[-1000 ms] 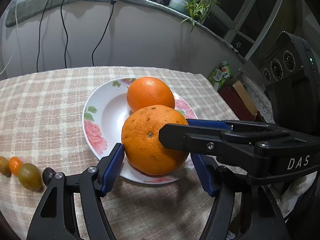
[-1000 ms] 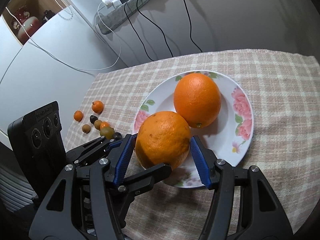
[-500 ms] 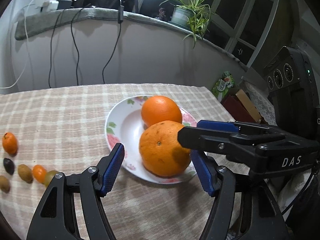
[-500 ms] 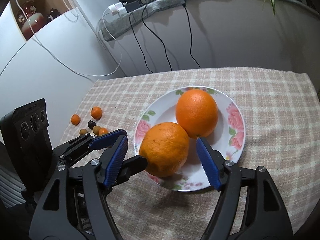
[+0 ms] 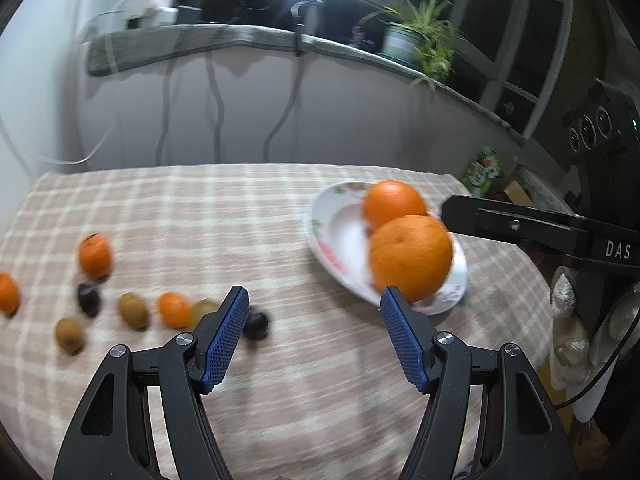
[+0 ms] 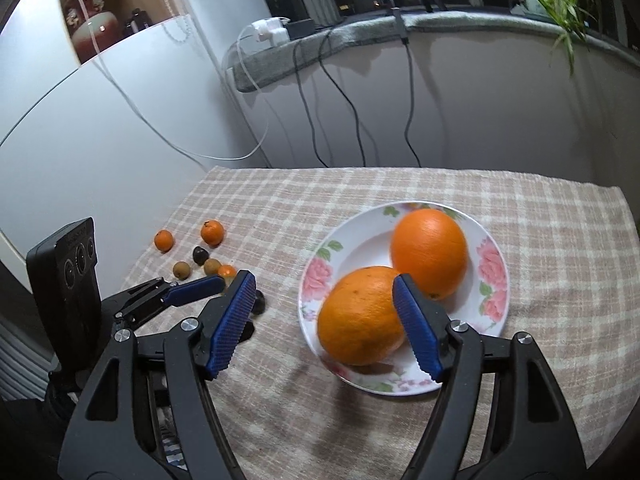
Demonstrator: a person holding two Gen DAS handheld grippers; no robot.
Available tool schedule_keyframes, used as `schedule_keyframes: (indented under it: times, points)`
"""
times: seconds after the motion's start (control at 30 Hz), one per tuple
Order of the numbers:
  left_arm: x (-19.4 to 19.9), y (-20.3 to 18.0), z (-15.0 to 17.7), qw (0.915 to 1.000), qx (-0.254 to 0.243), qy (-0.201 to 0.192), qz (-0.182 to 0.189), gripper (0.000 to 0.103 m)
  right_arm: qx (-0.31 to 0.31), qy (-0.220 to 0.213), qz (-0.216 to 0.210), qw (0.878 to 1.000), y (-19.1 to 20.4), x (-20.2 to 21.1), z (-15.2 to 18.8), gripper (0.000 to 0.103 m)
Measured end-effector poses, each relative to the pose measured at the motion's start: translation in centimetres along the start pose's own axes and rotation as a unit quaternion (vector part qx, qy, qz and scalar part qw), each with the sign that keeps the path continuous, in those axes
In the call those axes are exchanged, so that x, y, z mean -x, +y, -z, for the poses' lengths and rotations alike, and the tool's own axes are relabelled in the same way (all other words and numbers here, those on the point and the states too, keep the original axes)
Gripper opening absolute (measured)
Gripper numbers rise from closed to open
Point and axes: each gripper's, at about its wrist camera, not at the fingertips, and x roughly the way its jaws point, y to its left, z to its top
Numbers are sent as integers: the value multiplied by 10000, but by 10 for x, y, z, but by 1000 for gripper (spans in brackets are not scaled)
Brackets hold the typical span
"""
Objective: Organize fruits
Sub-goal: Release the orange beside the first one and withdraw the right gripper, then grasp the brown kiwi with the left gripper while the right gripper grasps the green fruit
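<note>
Two large oranges sit on a white floral plate (image 5: 340, 232) (image 6: 368, 240). The near orange (image 5: 410, 256) (image 6: 360, 316) rests at the plate's front and touches the far orange (image 5: 394, 202) (image 6: 430, 252). My left gripper (image 5: 315, 296) is open over bare cloth, left of the plate, with nothing between its pads. My right gripper (image 6: 325, 280) is open just in front of the near orange, and its right pad (image 6: 416, 328) overlaps that fruit in the picture. Several small fruits lie on the cloth to the left: a small orange one (image 5: 94, 254) (image 6: 212, 232), brown ones (image 5: 134, 310) and a dark one (image 5: 256, 320).
A checked tablecloth (image 6: 560, 272) covers the table, which ends at a white wall with hanging cables (image 6: 332, 80). A potted plant (image 5: 416, 44) stands on the sill above. Boxes and a green packet (image 5: 482, 172) lie beyond the table's right edge.
My left gripper has drawn back and swung left, away from the near orange, and the small fruits have come into view. My right gripper's jaws have widened off that orange and pulled back slightly.
</note>
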Motion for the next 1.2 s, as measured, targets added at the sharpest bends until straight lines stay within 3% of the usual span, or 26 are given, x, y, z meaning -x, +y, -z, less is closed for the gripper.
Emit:
schedule_keyframes:
  times: [0.47, 0.67, 0.97, 1.2]
  points:
    - [44, 69, 26, 9950, 541, -186, -816, 68, 655, 251, -338, 9970, 50, -33, 4, 74]
    - [54, 97, 35, 9910, 804, -186, -1057, 63, 947, 457, -425, 9935, 71, -54, 8, 74]
    - [48, 131, 40, 9868, 1001, -23, -1276, 46, 1381, 851, -462, 9857, 96, -90, 15, 60]
    - [37, 144, 38, 9861, 1063, 97, -1272, 41, 1628, 1101, -308, 9800, 105, -119, 18, 52]
